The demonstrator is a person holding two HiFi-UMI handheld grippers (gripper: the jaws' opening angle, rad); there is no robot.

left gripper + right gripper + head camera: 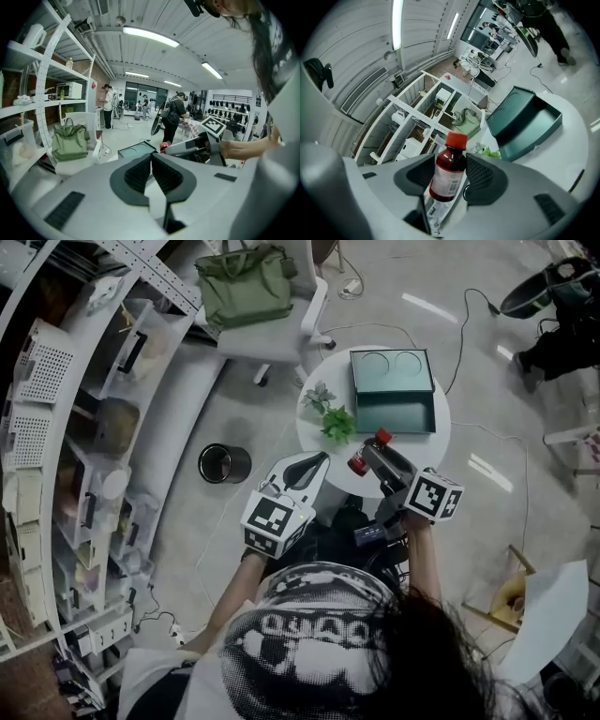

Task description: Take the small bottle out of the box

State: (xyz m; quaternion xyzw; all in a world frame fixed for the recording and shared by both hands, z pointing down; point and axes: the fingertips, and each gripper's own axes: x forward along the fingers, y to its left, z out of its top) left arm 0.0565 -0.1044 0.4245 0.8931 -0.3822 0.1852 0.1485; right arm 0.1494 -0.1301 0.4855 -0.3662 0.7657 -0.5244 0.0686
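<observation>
A small brown bottle (362,458) with a red cap is lifted over the near edge of the round white table (424,448), clear of the box. My right gripper (371,459) is shut on it. In the right gripper view the bottle (449,172) stands upright between the pads. The teal box (395,414) lies open on the table's far side with its lid up, and it also shows in the right gripper view as the box (526,127). My left gripper (313,465) hovers at the table's near left, shut on nothing, with the left gripper (151,161) pointing across the room.
A small green plant (334,420) sits on the table left of the box. A white chair carrying a green bag (246,285) stands beyond the table. A metal bin (223,463) is on the floor at left, by white shelving (75,427). Cables cross the floor.
</observation>
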